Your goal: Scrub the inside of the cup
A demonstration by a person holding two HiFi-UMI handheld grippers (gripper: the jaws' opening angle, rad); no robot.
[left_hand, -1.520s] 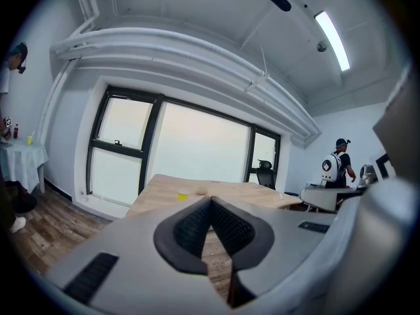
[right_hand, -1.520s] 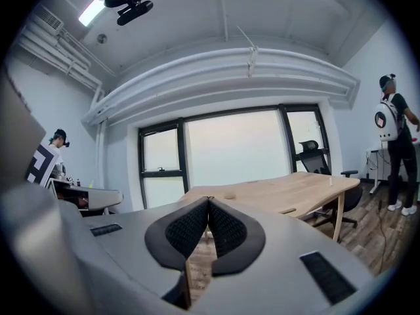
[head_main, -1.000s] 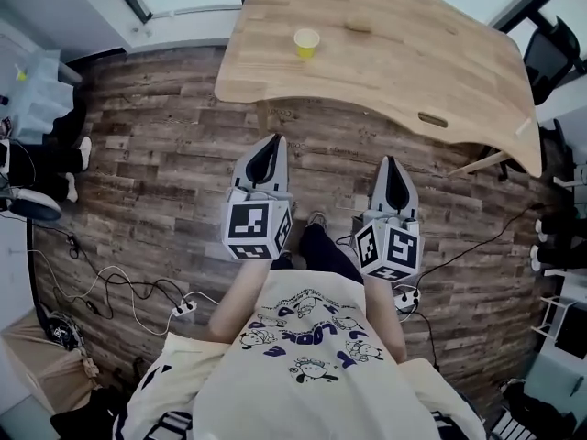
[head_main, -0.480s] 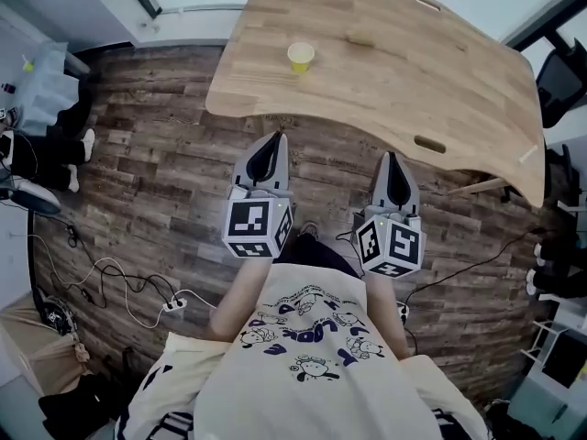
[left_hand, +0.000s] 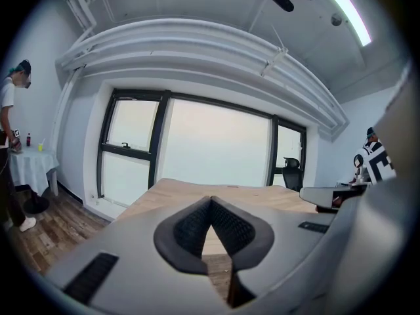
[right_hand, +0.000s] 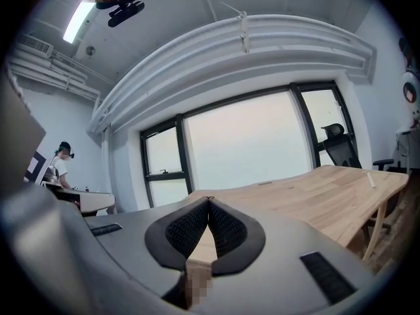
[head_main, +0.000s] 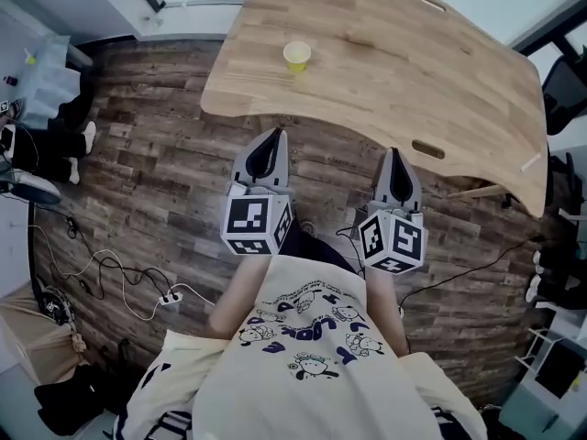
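Room: wood-plank floor [head_main: 156, 163], wooden table [head_main: 413, 71] at 12 o'clock.
Cup [head_main: 296, 56]: yellow, upright on table, toward 11 o'clock.
Left gripper [head_main: 267, 151]: jaws closed, empty.
Right gripper [head_main: 400, 174]: jaws closed, empty.

The left gripper [head_main: 271, 136] and right gripper [head_main: 395, 154], jaws together and empty, are hanging over the floor [head_main: 165, 163], just short of the table [head_main: 394, 81]; nothing is standing between them and its near edge; they are sitting apart, with free room between them; the cup [head_main: 296, 56] is standing alone near the table's left end, with bare wood lying all round it; cables [head_main: 110, 278] are trailing low over the floor to the left; a chair [head_main: 564, 76] is crowding the table's right end; a person [head_main: 41, 149] is standing well off to the left.
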